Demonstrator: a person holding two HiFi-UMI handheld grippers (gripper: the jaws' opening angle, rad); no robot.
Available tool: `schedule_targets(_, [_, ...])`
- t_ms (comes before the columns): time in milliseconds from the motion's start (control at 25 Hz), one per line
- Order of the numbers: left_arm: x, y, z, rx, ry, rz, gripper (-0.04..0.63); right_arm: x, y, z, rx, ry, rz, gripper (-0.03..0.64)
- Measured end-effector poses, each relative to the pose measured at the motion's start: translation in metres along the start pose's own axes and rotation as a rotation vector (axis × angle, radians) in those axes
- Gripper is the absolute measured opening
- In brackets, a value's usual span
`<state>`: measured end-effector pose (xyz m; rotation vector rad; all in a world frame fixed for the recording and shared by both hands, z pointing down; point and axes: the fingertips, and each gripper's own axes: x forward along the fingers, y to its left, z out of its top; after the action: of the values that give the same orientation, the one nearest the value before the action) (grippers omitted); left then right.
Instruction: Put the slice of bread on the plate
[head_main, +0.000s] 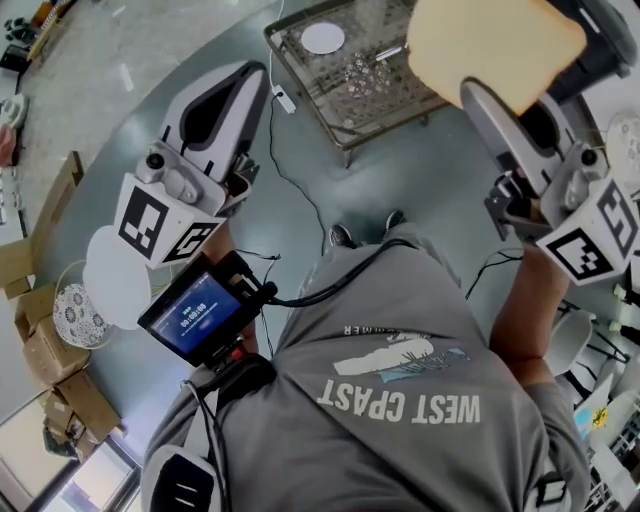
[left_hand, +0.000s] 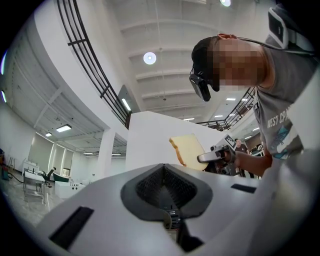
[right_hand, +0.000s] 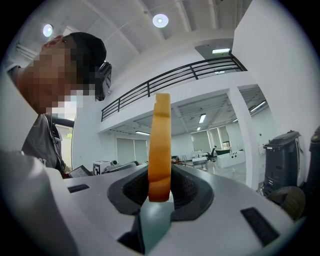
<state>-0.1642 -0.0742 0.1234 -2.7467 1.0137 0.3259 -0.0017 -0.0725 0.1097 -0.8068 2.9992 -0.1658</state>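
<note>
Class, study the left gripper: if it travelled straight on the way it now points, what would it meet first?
Probably nothing near: the left gripper aims just left of the bread in the right gripper, towards a distant white wall. Depth is unclear, so it might graze the bread.

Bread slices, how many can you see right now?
1. The bread slice is clamped in the right gripper, standing edge-on in that gripper's view. No other slice shows, though one could lie outside the views.
</note>
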Motion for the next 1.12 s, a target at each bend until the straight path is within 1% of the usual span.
schedule_targets(200, [0.003,0.003,0.0,0.001,0.005,0.002,0.006,0.003,-0.003,0.0,0.007,0.002,0.008,0.094])
schedule_targets(400, [0.013,0.007,0.006,0.01,0.023,0.036,0.006,0.009,-0.019,0.007,0.03,-0.005,0.044,0.094])
schedule_targets(520, [0.027,0.013,0.015,0.027,0.037,0.057,0.006,0.014,-0.035,0.022,0.021,-0.006,0.073,0.094])
schedule_targets(720, [0.059,0.026,0.046,0.024,0.046,0.102,0.006,0.021,-0.061,0.064,0.028,0.009,0.115,0.094])
schedule_targets(800, [0.063,0.032,0.052,0.026,0.052,0.118,0.006,0.028,-0.068,0.071,0.039,0.013,0.128,0.094])
schedule_targets(880, [0.075,0.038,0.038,0.029,0.056,0.135,0.006,0.032,-0.088,0.062,0.046,0.014,0.145,0.094])
schedule_targets(1040, [0.118,0.047,-0.034,0.047,0.084,0.163,0.006,0.035,-0.159,0.012,0.052,0.006,0.187,0.094])
schedule_targets(1120, [0.131,0.049,-0.047,0.05,0.09,0.175,0.006,0.036,-0.178,0.005,0.057,0.006,0.204,0.094])
